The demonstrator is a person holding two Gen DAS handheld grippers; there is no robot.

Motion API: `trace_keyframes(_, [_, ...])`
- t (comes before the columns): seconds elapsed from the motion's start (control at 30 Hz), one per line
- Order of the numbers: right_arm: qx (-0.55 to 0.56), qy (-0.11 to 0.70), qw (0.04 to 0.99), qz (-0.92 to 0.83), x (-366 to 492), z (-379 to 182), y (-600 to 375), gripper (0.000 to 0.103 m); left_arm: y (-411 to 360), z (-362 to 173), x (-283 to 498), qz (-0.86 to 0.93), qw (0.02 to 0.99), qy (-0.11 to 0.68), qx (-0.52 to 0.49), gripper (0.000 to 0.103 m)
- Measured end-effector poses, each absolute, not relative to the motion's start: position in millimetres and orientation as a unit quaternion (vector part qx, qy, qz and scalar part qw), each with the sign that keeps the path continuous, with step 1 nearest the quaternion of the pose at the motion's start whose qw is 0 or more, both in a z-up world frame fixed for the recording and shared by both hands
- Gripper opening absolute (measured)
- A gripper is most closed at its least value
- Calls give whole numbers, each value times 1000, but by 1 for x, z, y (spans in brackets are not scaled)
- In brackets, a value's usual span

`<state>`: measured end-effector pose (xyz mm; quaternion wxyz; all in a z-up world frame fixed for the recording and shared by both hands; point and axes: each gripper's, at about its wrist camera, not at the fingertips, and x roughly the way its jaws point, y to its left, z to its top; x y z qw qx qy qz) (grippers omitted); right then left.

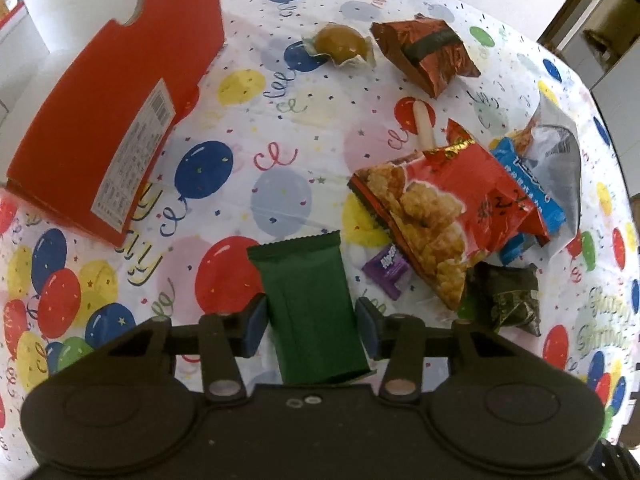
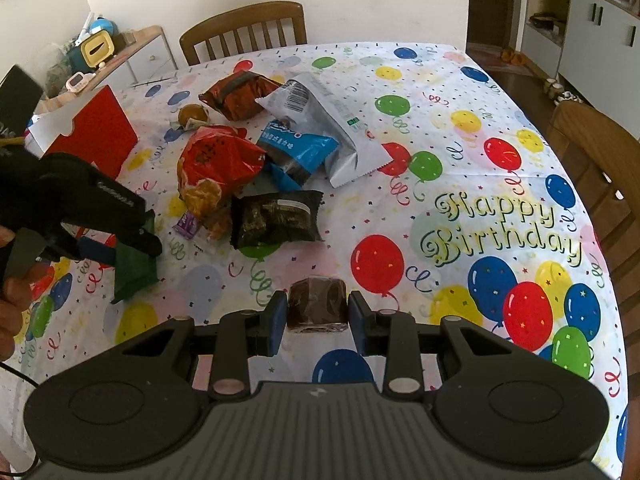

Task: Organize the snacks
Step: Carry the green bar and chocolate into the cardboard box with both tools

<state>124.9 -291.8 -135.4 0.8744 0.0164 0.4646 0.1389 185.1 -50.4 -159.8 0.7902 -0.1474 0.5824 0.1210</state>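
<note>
My left gripper (image 1: 310, 326) is shut on a dark green snack packet (image 1: 308, 300) and holds it over the balloon tablecloth; the packet also shows in the right wrist view (image 2: 134, 260). My right gripper (image 2: 317, 314) is shut on a small brown wrapped cake (image 2: 317, 306). A red open box (image 1: 120, 112) stands at the left, also seen in the right wrist view (image 2: 96, 132). A pile of snacks lies to the right: a red crisp bag (image 1: 444, 216), a blue packet (image 1: 528, 188), a silver bag (image 1: 560, 160), a dark packet (image 1: 506, 296) and a purple sweet (image 1: 386, 270).
A brown foil bag (image 1: 426, 54) and a round wrapped pastry (image 1: 340, 42) lie at the far side. Wooden chairs stand at the far edge (image 2: 244, 28) and right edge (image 2: 600, 152) of the table. A cabinet with clutter (image 2: 120, 52) stands at the back left.
</note>
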Motion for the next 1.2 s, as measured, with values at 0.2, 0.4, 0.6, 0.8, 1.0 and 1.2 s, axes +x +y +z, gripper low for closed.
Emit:
trace_keyframes(0.2, [9, 461, 874, 155, 128, -127, -279, 33, -29, -154, 176, 115, 790, 575, -182, 45])
trace_keyframes(0.4, [-2, 444, 877, 184, 132, -105, -256, 33, -18, -128, 162, 81, 806, 556, -186, 45])
trace_keyframes(0.6, [-12, 418, 882, 216, 139, -76, -223, 33, -7, -95, 148, 53, 830, 529, -168, 45])
trace_keyframes(0.8, [-21, 394, 885, 248, 147, -50, -183, 33, 14, -64, 140, 37, 847, 507, -155, 45])
trace_keyframes(1.0, [-33, 373, 884, 280, 153, -29, -135, 33, 42, -37, 139, 32, 862, 485, -140, 45])
trace_keyframes(1.2, [-51, 355, 881, 307, 157, -17, -84, 33, 78, -19, 140, 37, 873, 469, -128, 45])
